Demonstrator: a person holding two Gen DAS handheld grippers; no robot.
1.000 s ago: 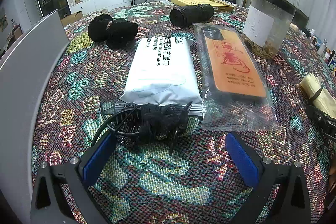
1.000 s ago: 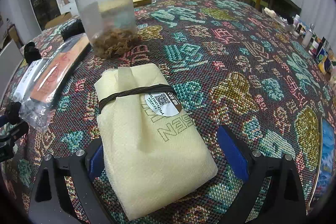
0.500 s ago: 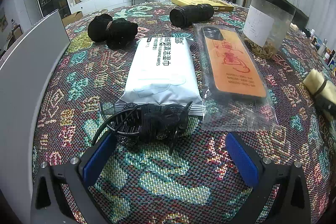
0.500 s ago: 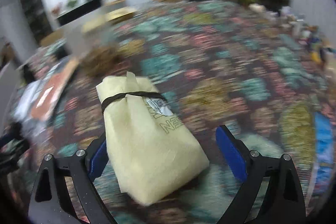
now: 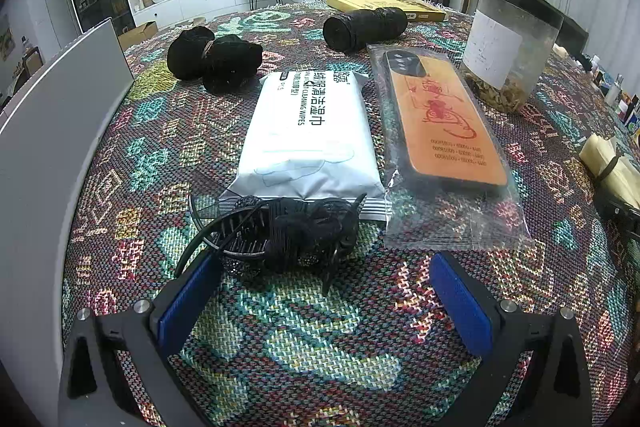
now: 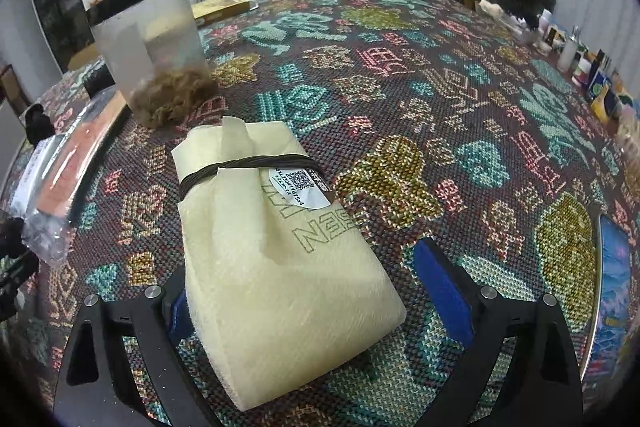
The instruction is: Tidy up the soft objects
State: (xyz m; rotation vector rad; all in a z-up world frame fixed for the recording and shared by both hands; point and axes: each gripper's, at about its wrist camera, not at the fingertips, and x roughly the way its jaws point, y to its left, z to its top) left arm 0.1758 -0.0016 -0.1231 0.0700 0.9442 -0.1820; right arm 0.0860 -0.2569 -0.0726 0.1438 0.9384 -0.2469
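Observation:
A cream fabric pouch point(image 6: 276, 259), tied with a dark band, lies tilted between the fingers of my right gripper point(image 6: 304, 279). The jaws stand wide: the left pad is against the pouch, and a small gap shows at the right pad point(image 6: 440, 287). My left gripper point(image 5: 324, 267) is open just above the cloth. A black hair clip tangled with hair ties point(image 5: 280, 235) lies right ahead of its fingertips. Behind the clip are a white wipes pack point(image 5: 308, 131), a black cloth bundle point(image 5: 212, 55) and a black roll point(image 5: 364, 23). The pouch point(image 5: 612, 167) also shows at the far right.
An orange phone case in a clear bag point(image 5: 440, 123) lies right of the wipes. A clear jar point(image 5: 508, 47) of dried bits stands behind it. A grey panel point(image 5: 52, 131) lines the left edge. A yellow box point(image 5: 384, 5) sits at the back. Small bottles point(image 6: 580, 59) crowd the right edge.
The right wrist view swung, so the jar now sits further left; the pouch stayed between the right fingers. The left gripper and the things before it have not moved.

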